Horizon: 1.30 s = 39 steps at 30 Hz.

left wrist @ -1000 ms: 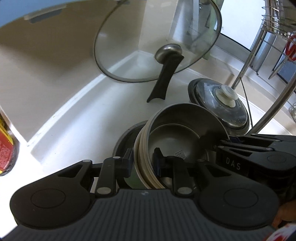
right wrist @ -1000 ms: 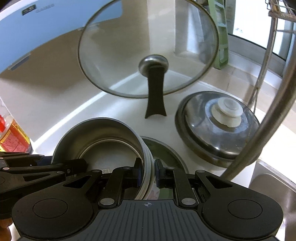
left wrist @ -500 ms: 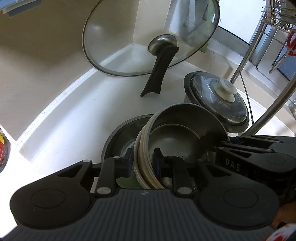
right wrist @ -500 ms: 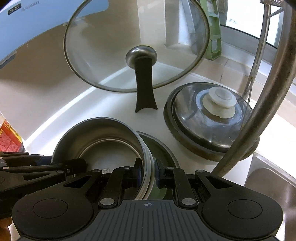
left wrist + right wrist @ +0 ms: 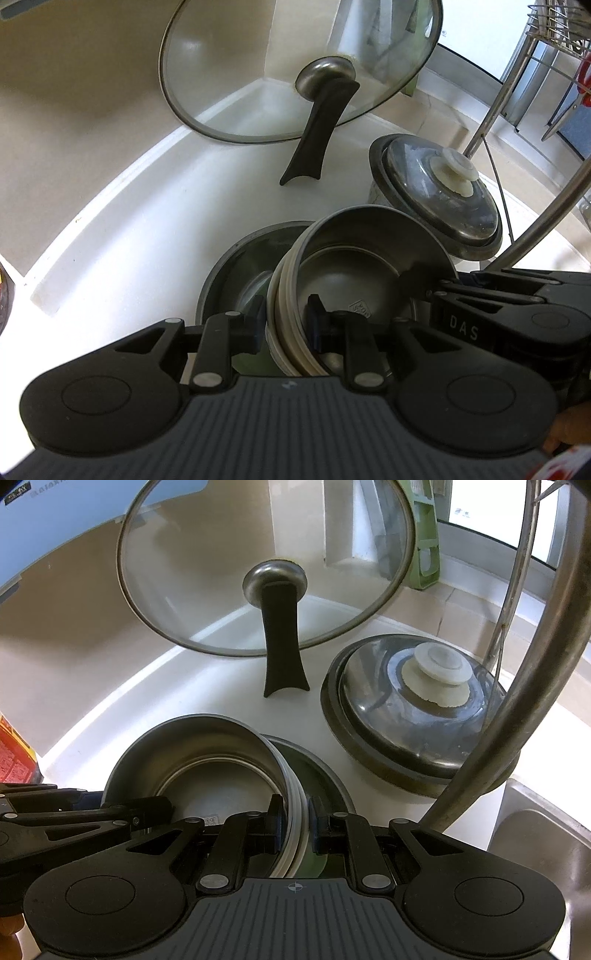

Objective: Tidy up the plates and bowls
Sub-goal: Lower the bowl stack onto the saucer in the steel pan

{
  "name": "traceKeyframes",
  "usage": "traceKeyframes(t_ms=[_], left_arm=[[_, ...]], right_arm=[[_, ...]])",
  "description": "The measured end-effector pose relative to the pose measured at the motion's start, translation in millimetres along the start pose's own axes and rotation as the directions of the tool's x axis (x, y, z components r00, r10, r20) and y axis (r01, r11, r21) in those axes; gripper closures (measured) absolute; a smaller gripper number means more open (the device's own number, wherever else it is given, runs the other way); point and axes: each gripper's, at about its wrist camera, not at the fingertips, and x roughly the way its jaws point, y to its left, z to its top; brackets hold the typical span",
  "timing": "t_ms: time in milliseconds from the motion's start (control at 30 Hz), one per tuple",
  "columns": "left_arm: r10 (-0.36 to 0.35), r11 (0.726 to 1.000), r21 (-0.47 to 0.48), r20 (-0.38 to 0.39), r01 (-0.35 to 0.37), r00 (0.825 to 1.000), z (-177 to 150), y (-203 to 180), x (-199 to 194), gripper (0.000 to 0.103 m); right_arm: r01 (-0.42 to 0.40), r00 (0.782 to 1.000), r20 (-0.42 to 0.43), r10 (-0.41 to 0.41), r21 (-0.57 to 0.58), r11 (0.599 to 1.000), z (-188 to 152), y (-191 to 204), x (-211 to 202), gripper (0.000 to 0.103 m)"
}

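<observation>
A stack of steel bowls with white outer walls (image 5: 354,280) is held between both grippers, tilted, just above a dark steel plate (image 5: 236,273) on the white counter. My left gripper (image 5: 286,323) is shut on the stack's left rim. My right gripper (image 5: 295,821) is shut on the stack's right rim (image 5: 295,812). The stack's inside shows in the right wrist view (image 5: 207,771), with the plate (image 5: 317,775) under it. Each gripper shows in the other's view, the right one (image 5: 480,317) and the left one (image 5: 74,816).
A glass lid (image 5: 295,62) with a black handle leans in the wall corner. A covered pot with a white knob (image 5: 439,199) stands to the right. A metal dish rack leg (image 5: 517,686) rises at right, beside a sink (image 5: 543,834). A red-labelled bottle (image 5: 14,753) stands at left.
Both grippers have carried the bowl stack forward and lower, toward the wall corner. The dark plate beneath shows more, and the glass lid and pot look nearer.
</observation>
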Motion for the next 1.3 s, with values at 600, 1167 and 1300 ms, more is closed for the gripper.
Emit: traceKeyframes(t_ms=[600, 1167, 1300], left_arm=[[0.010, 1.000, -0.015, -0.041, -0.011, 0.999, -3, 5, 18, 0.082], [0.008, 1.000, -0.016, -0.045, -0.009, 0.999, -2, 7, 22, 0.082], [0.007, 1.000, -0.019, -0.043, -0.008, 0.999, -3, 8, 21, 0.082]], right_arm=[[-0.008, 0.999, -0.041, 0.008, 0.009, 1.000, -3, -2, 21, 0.089], [-0.027, 0.998, -0.060, 0.028, 0.017, 0.999, -1, -7, 27, 0.089], [-0.033, 0.997, -0.064, 0.034, 0.019, 0.999, -1, -7, 28, 0.089]])
